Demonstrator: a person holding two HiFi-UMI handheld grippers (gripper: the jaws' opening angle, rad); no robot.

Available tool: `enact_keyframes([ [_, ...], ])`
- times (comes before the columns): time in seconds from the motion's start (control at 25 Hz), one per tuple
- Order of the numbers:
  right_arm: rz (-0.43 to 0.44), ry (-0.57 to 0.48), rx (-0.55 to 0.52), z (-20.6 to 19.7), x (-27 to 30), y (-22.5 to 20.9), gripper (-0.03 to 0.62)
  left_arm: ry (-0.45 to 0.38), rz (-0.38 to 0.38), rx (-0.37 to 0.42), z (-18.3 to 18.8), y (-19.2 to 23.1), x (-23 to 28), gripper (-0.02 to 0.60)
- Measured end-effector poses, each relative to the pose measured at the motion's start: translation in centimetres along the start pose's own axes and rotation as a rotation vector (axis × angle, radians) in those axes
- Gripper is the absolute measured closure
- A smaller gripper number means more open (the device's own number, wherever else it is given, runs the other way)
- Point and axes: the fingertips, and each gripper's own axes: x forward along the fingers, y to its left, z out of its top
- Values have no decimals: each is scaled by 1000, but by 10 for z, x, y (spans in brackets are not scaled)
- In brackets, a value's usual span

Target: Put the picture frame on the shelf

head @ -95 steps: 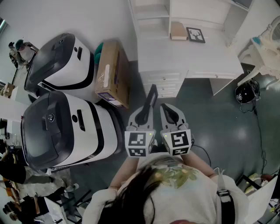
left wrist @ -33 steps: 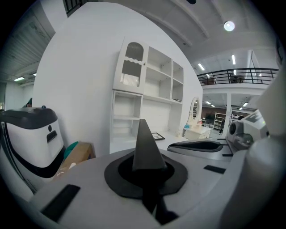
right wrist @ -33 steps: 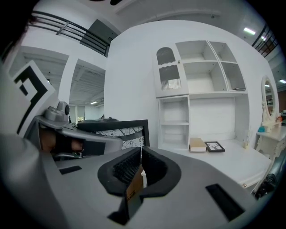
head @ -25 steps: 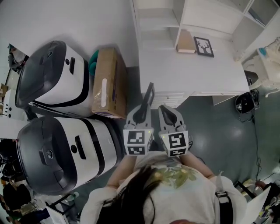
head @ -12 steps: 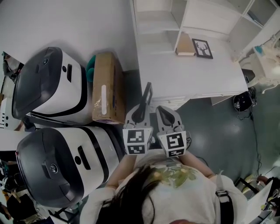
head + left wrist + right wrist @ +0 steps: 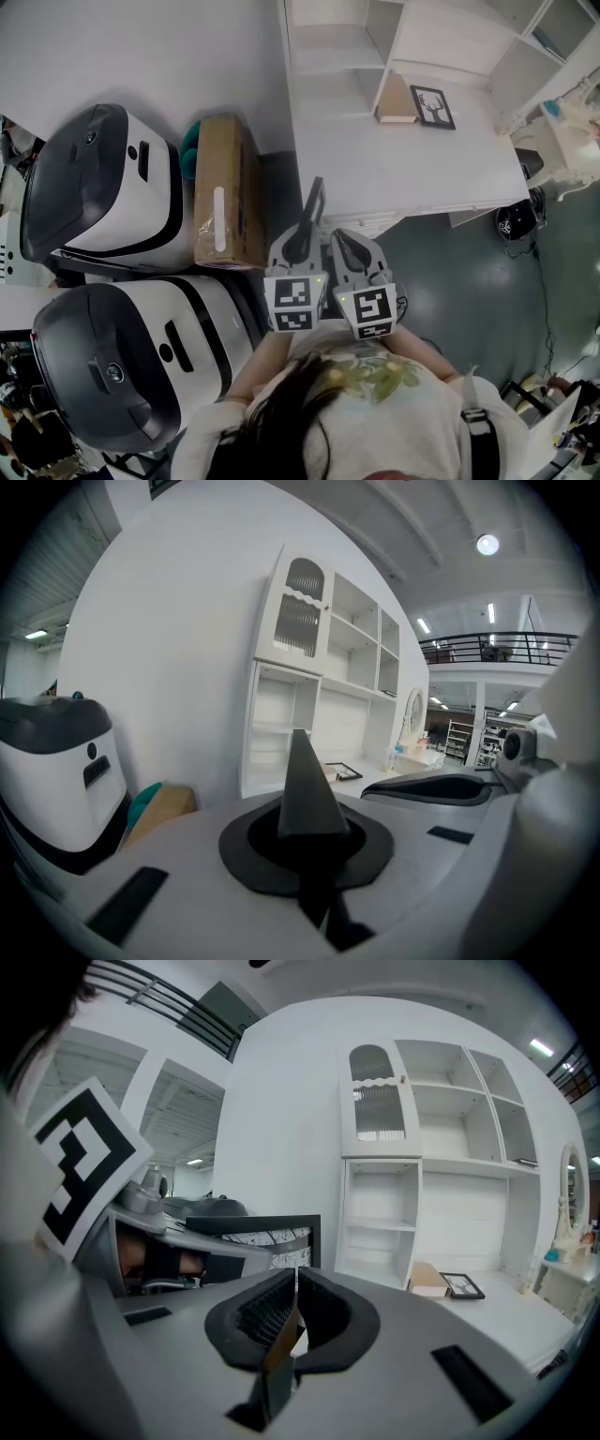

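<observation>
My left gripper (image 6: 302, 246) is shut on a black picture frame (image 6: 315, 200), which sticks out ahead of it edge-on toward the white desk (image 6: 403, 173). In the left gripper view the frame (image 6: 305, 785) rises as a dark wedge from the closed jaws (image 6: 305, 834). The right gripper view shows the frame's patterned face (image 6: 272, 1237) to the left. My right gripper (image 6: 347, 246) sits beside the left one, its pads (image 6: 281, 1312) together with no object held. The shelf unit (image 6: 337, 47) stands at the back of the desk.
A second small frame with a deer print (image 6: 432, 107) and a brown book (image 6: 397, 99) lie on the desk near the shelves. Two large white-and-black machines (image 6: 94, 183) (image 6: 131, 361) and a cardboard box (image 6: 225, 192) stand left. A dark round object (image 6: 515, 221) lies on the floor right.
The desk and shelves have drifted closer to the grippers and the machines have shifted in view. Both grippers keep their pose and the left keeps its hold on the frame.
</observation>
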Motion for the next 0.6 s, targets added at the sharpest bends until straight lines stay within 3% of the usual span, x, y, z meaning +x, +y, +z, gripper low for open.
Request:
enact_keyframes([
  [0.6, 29, -16, 29, 18, 69, -41, 559, 22, 37, 8, 21, 29, 61, 546],
])
